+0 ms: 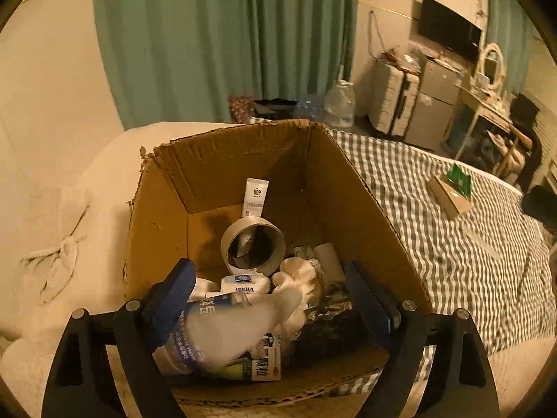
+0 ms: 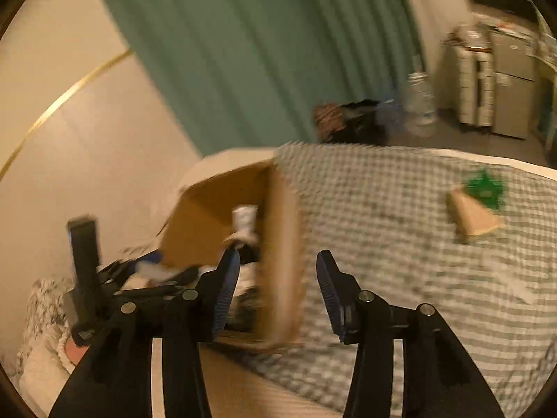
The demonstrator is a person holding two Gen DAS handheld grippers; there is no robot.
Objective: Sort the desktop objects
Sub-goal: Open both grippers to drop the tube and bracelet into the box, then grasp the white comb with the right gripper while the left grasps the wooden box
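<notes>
Above an open cardboard box [image 1: 243, 174], the left gripper [image 1: 268, 299] stands with its blue-padded fingers [image 1: 170, 296] spread wide; a blurred plastic bottle with a blue label [image 1: 222, 327] lies between them, against the left pad and clear of the right, so it is released. Inside the box lie a roll of tape [image 1: 253, 245], a white tube marked BOP [image 1: 256, 196] leaning on the far wall, a Vinda tissue pack [image 1: 245, 285] and a small green-and-white carton [image 1: 259, 365]. Box and contents rest on a bed with a checked cover [image 1: 435, 244]. Farther right on the cover, well apart from the box, lies a tan package with a green end [image 2: 475, 216]. Seen from the right wrist, the right gripper [image 2: 278, 289] is part-open and empty, hanging just over the box's near right wall. Green curtains [image 1: 222, 35] hang behind.
</notes>
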